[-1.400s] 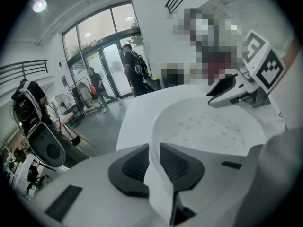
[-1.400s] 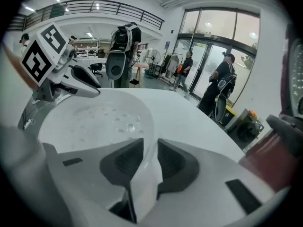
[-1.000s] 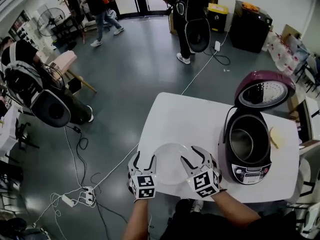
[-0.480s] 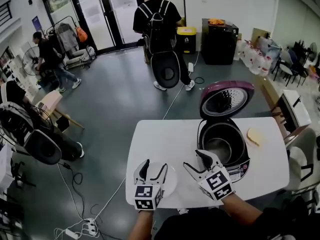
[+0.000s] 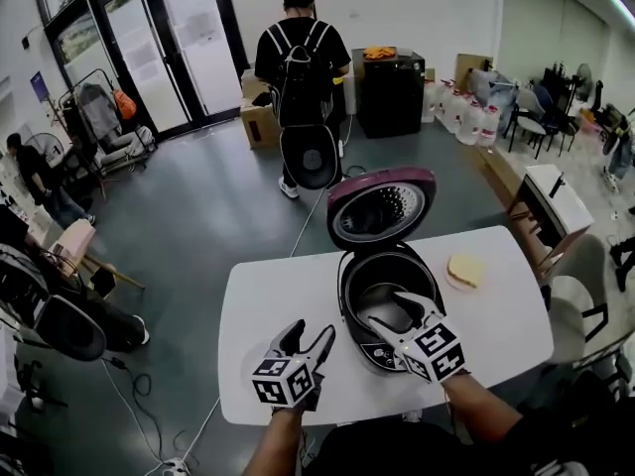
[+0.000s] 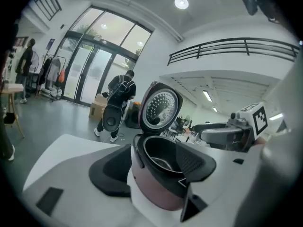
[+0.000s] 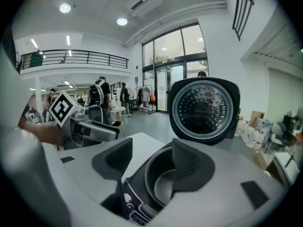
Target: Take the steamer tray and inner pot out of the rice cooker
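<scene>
The maroon rice cooker (image 5: pixel 369 348) stands on the white table (image 5: pixel 268 296) with its lid (image 5: pixel 382 206) raised. Its dark inner pot (image 5: pixel 389 305) sits inside, also seen in the left gripper view (image 6: pixel 163 161) and the right gripper view (image 7: pixel 163 186). My right gripper (image 5: pixel 397 312) hovers open over the cooker's front rim. My left gripper (image 5: pixel 309 337) is open just left of the cooker, pointing at it (image 6: pixel 154 150). Both pairs of jaws have widened a little within the last second, and nothing is between them. No steamer tray shows in any view now.
A pale yellow pad (image 5: pixel 463 269) lies on the table right of the cooker. A person with a backpack (image 5: pixel 298 58) stands on the floor beyond. A chair (image 5: pixel 580 296) is at the table's right end, and a black cabinet (image 5: pixel 390 87) stands at the far wall.
Both grippers left the clear tray on the table's left part, rose and moved right to the cooker. The head view swung, so the cooker is now central and the tray is out of sight.
</scene>
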A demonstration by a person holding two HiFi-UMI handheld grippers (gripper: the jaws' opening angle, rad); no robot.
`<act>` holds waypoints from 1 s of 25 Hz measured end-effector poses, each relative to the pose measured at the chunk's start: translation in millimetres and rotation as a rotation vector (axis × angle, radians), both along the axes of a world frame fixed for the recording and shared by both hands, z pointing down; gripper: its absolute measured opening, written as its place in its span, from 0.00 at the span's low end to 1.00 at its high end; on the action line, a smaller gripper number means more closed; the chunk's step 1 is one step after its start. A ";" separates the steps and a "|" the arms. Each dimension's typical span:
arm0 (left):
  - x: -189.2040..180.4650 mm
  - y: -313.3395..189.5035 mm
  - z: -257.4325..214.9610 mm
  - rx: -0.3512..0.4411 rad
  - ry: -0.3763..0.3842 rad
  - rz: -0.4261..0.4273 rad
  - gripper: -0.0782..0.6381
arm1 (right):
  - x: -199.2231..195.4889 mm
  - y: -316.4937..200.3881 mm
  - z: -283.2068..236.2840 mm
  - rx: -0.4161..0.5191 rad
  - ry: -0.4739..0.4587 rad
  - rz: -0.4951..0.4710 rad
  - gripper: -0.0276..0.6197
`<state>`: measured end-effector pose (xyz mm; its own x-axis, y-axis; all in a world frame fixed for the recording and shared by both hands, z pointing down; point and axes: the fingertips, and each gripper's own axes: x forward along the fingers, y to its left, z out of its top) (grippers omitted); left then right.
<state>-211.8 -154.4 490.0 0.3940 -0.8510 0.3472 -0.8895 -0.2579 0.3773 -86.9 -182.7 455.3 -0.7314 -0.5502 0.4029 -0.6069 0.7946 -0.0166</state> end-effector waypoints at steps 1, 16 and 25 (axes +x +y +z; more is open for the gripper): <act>9.0 -3.6 1.9 -0.011 0.015 0.002 0.52 | 12.2 -4.9 0.5 0.001 0.009 0.002 0.41; 65.0 -29.2 64.1 -0.272 0.347 -0.014 0.52 | 152.0 -84.8 87.3 -0.624 -0.280 0.104 0.42; 77.6 -44.4 77.6 -0.359 0.559 -0.012 0.50 | 149.5 -92.2 117.0 -0.981 -0.501 0.072 0.42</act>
